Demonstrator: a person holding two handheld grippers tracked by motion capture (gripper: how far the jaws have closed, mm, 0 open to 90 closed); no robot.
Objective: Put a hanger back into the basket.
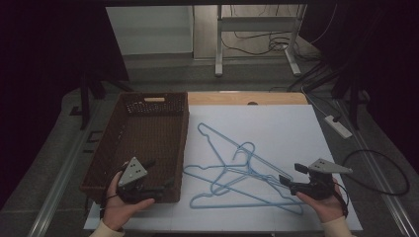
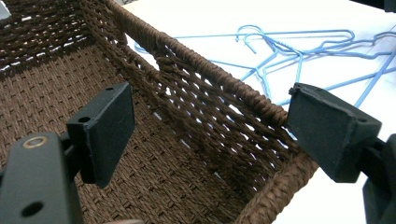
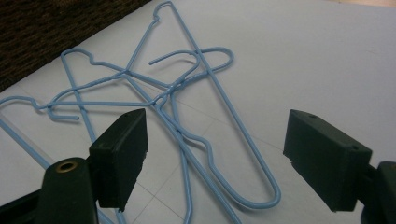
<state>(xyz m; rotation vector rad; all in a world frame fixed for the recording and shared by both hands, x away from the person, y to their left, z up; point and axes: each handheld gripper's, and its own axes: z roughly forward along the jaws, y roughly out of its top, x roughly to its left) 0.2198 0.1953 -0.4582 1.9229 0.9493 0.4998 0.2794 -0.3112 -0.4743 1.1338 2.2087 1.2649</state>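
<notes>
Your right gripper [image 1: 289, 181] is wide open and holds nothing. Its jaws point at the blue hangers [image 1: 237, 173], which lie in a tangled heap on the white table top [image 1: 296, 128], just beside the brown basket [image 1: 118, 143]. Your left gripper [image 1: 153, 180] is wide open too and holds nothing. One jaw sits over the inside of the basket and the other jaw sits over the table side, so the basket's near right wall runs between them. I cannot tell for sure if a jaw brushes the rim.

The job looks like picking up a hanger to put in the basket. Pick just one wire, the one that lies on top. Come down slowly so one jaw goes on each side of that wire. Squeeze tight, because thin wire slips. Lift slowly, as the hooks may catch on each other. Hold the basket with your left gripper so it does not slide.
</notes>
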